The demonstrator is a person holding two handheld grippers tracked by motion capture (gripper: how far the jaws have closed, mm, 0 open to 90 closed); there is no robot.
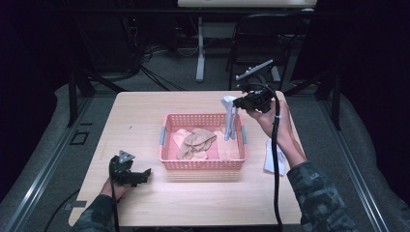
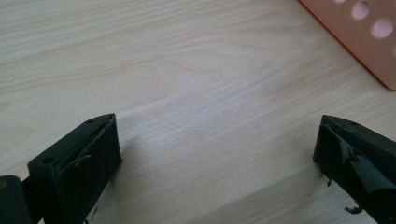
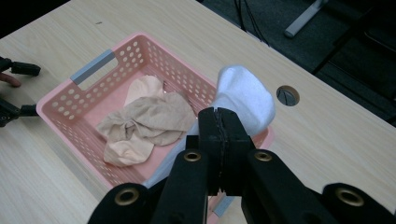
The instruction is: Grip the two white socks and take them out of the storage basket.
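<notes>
the right hand-held gripper (image 1: 240, 102) is clamped on a white sock (image 1: 229, 118) hanging over the pink basket (image 1: 167, 145) of beige socks (image 1: 196, 142). another white sock (image 1: 269, 157) waits on the counter (image 1: 135, 121). the left hand-held gripper (image 2: 217, 154) rests wide open, holding nothing.

White sock (image 1: 229, 116): pinched near one end, hanging limp and roughly vertical, lower end dangling over the right end of the pink basket (image 1: 167, 121). Basket is perforated plastic with grey handles, sits mid-table, holds crumpled beige socks (image 1: 196, 142) in a loose pile. A second white sock (image 1: 269, 157) lies flat on the table just right of the basket.
</notes>
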